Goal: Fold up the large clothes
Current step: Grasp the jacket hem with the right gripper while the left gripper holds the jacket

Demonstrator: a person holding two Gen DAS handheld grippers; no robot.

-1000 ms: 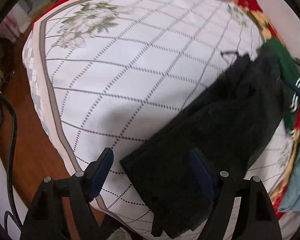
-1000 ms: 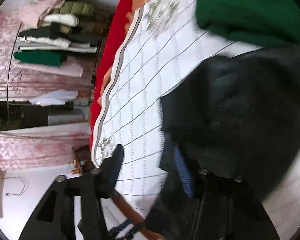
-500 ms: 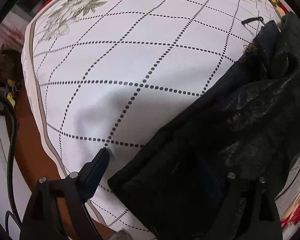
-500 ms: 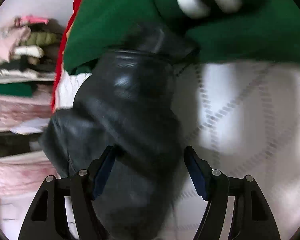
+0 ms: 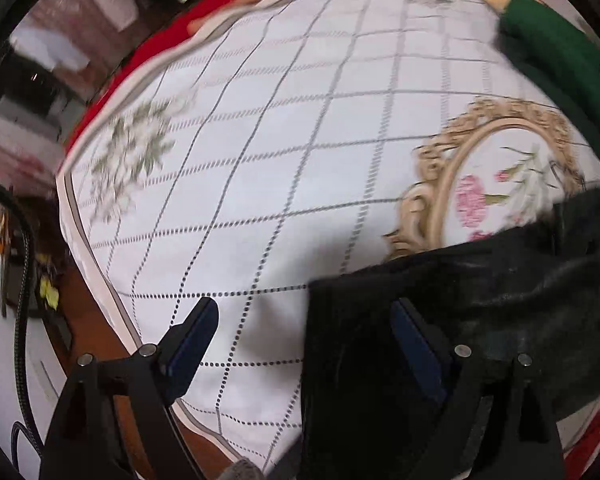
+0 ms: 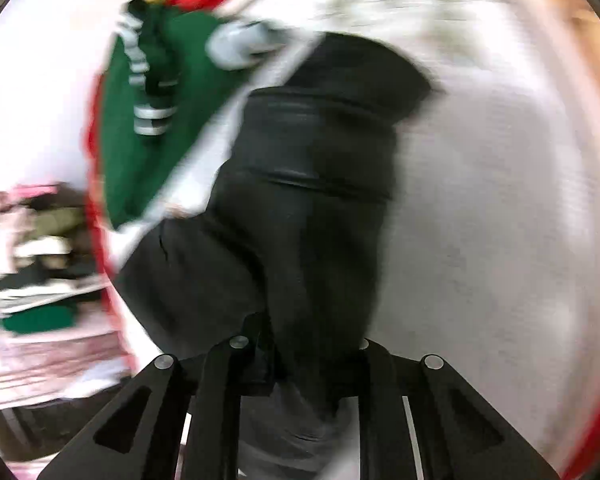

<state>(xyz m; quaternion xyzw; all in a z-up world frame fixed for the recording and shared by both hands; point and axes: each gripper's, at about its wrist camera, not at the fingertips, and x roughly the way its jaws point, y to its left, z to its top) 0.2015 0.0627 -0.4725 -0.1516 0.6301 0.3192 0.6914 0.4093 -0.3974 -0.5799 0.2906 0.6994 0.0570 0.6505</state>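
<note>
- Bedroom setting: a bed point(image 5: 300, 140) is carrying a white quilted cover with dotted diamond lines, a floral print at its left part and a gold-framed rose medallion point(image 5: 496, 176) toward the right; a red blanket point(image 5: 140, 56) is showing along the far edge.
- Far left in the left wrist view, a black cable point(image 5: 24, 280) is hanging beside the bed over brown floor.
- Left gripper point(image 5: 304, 344) is standing wide open, holding nothing. Its left finger is hovering over bare cover; its right finger is sitting over the near corner of the black garment point(image 5: 480, 304).
- Black garment is lying on the bed's near right part, bunched, faintly shiny, one edge reaching up to the medallion.
- Further right, a green garment point(image 5: 556, 56) with striped trim is lying at the bed's far right edge, apart from the black one.
- Right wrist view is heavily blurred. Stacked folded clothes point(image 6: 40, 264) are sitting at far left, off the bed.
- Right gripper point(image 6: 300, 356) is closed tight on the black garment, cloth bunching up out of the jaws and running away across the cover.
- Judgement on progress: early. Garment is looking crumpled, no clean fold visible; spreading flat and all folds are probably remaining. Green garment is seemingly waiting its turn.
</note>
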